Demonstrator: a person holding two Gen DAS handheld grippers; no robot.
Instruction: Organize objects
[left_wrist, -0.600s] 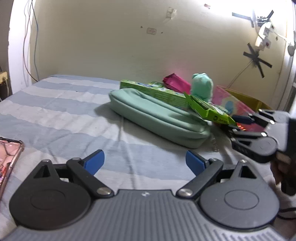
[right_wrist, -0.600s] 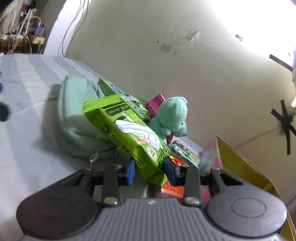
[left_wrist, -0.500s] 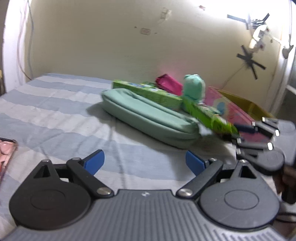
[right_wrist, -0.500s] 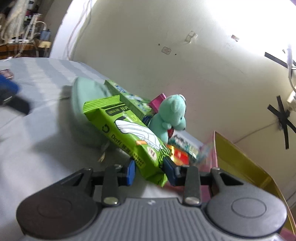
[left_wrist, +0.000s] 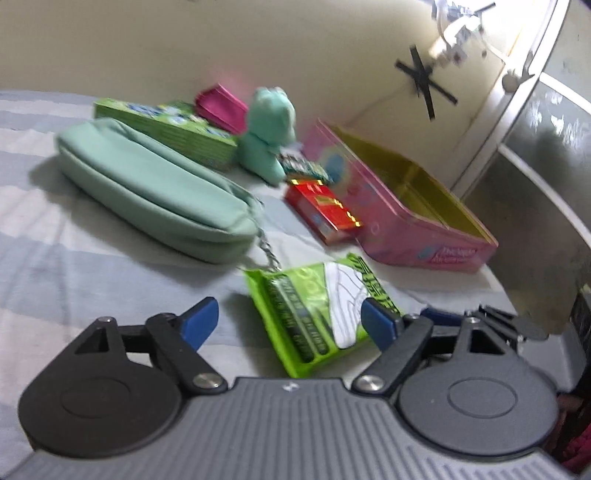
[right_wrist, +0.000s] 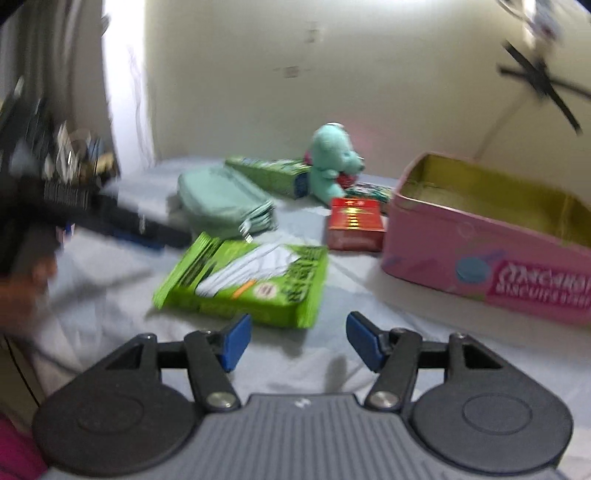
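Left wrist view: my left tool (left_wrist: 290, 320) is spread wide and holds nothing. The green packet (left_wrist: 319, 309) lies flat on the bed (left_wrist: 74, 273) between its fingers, though I cannot tell if it touches them. The mint pouch (left_wrist: 155, 188) lies behind it, then the teddy (left_wrist: 267, 134), the red box (left_wrist: 325, 210) and the open pink tin (left_wrist: 424, 229).

Right wrist view: my right tool (right_wrist: 299, 338) is open wide and empty, just in front of the green packet (right_wrist: 247, 282). The pink tin (right_wrist: 480, 254) sits to the right, near the red box (right_wrist: 354, 223). My left tool (right_wrist: 92, 210) looks blurry on the left.
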